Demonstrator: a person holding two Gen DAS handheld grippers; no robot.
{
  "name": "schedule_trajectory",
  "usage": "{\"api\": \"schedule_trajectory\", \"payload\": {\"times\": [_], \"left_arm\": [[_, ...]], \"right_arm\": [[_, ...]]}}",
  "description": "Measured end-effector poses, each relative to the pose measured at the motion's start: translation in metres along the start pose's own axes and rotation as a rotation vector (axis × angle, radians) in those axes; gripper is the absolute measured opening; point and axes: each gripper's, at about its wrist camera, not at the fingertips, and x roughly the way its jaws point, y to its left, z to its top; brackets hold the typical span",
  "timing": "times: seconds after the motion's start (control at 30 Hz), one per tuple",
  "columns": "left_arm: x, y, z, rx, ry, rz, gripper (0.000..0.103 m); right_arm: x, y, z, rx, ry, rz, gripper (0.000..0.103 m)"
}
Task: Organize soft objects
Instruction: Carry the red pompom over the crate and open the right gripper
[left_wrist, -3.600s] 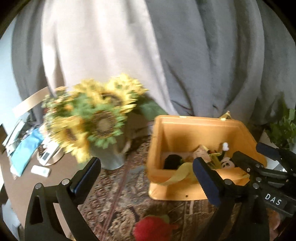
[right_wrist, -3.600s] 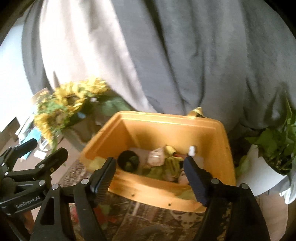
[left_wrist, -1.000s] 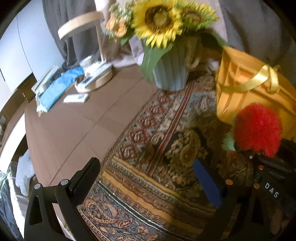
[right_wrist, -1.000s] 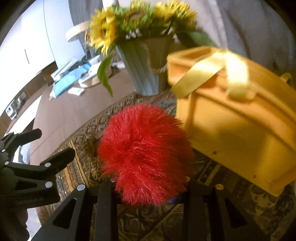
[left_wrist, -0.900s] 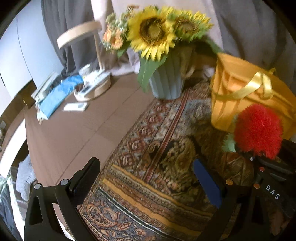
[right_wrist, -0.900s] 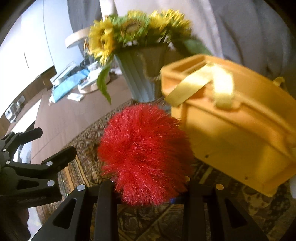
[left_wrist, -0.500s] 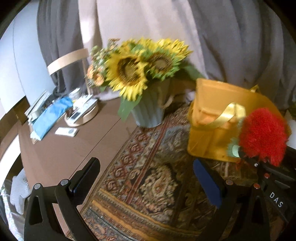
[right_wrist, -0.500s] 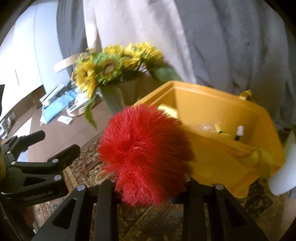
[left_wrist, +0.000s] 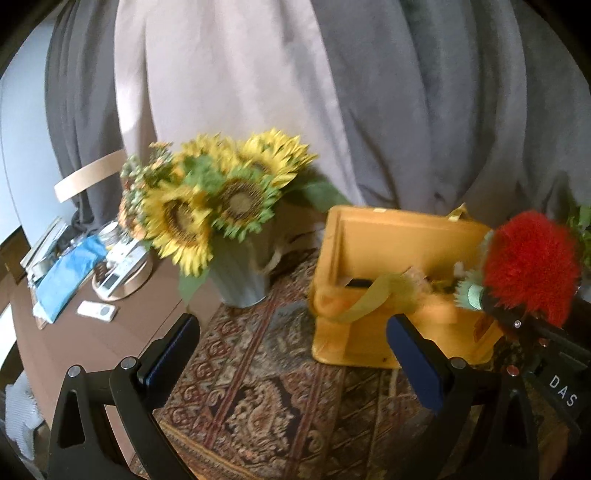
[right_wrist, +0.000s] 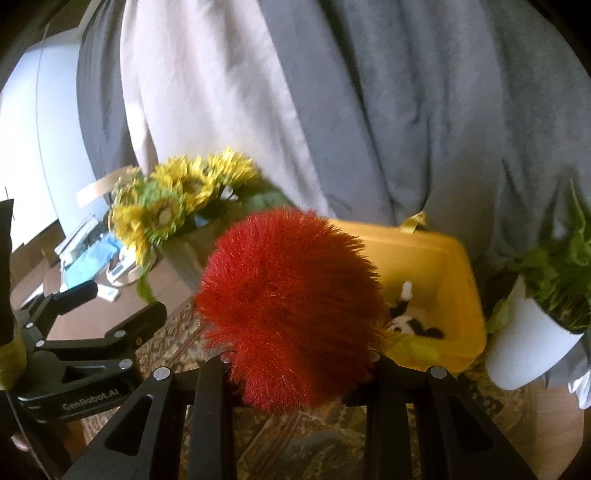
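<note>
My right gripper (right_wrist: 299, 363) is shut on a red fluffy toy (right_wrist: 288, 277) and holds it in the air, in front of and above the near rim of the yellow storage box (right_wrist: 458, 288). The toy also shows in the left wrist view (left_wrist: 532, 266), at the right above the box (left_wrist: 354, 332). The box holds several soft toys, among them a black-and-white plush (right_wrist: 410, 321). A yellow ribbon handle (left_wrist: 373, 299) hangs over its front. My left gripper (left_wrist: 291, 350) is open and empty, held above the patterned rug (left_wrist: 266, 387) to the left of the box.
A vase of sunflowers (left_wrist: 221, 221) stands left of the box on the rug. A white pot with a green plant (right_wrist: 532, 332) stands right of the box. A wooden tray, a blue cloth (left_wrist: 66, 277) and a small remote lie on the brown table at far left. Grey curtains hang behind.
My right gripper has lifted the red fluffy toy from rug level up toward the box opening. My left gripper has risen and tilted up, staying open.
</note>
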Motion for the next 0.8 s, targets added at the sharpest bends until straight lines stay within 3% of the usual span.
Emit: {"api": "schedule_trajectory", "payload": {"times": [0.43, 0.8], "left_arm": [[0.002, -0.023, 0.036, 0.015, -0.048, -0.014, 0.103], [0.021, -0.032, 0.057, 0.034, -0.04, 0.009, 0.103]], "right_arm": [[-0.002, -0.028, 0.039, 0.035, -0.058, -0.026, 0.03], [0.048, -0.053, 0.066, 0.075, 0.045, -0.002, 0.032]]}}
